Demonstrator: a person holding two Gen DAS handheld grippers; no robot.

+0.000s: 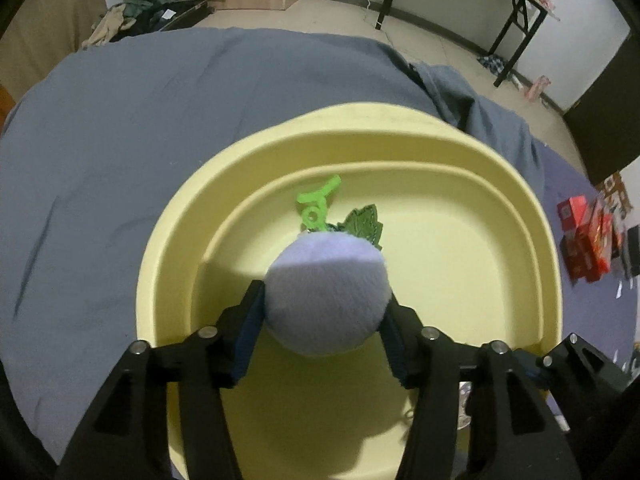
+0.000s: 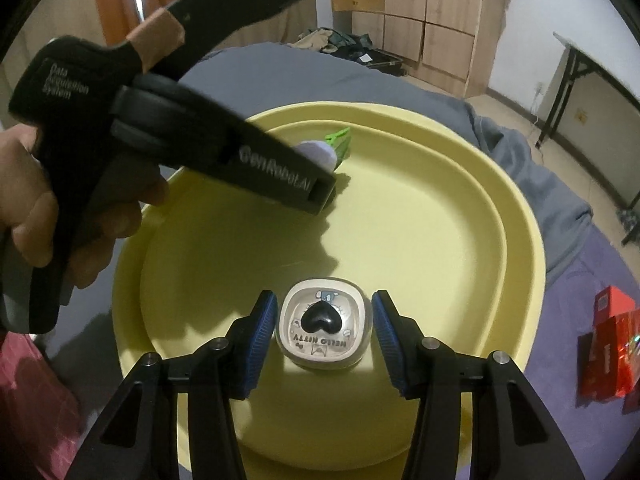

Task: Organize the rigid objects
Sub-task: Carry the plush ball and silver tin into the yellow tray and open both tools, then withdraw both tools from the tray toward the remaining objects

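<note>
Two items over yellow tray [image 2: 500, 216]; right gripper [image 2: 325, 330] stands apart around glossy case [image 2: 322, 328], lower centre: rigid, slippery, grip flat sides; left gripper [image 1: 326, 312] flanks plush ball [image 1: 328, 296], centre: soft, light, contact unclear.

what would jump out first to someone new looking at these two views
The big pale yellow tray on the grey-blue bedcover fills both views. In the left wrist view a fuzzy lilac ball with a green leaf and clip sits between the jaws. In the right wrist view a small clear case with a black heart lies between open jaws.
</note>
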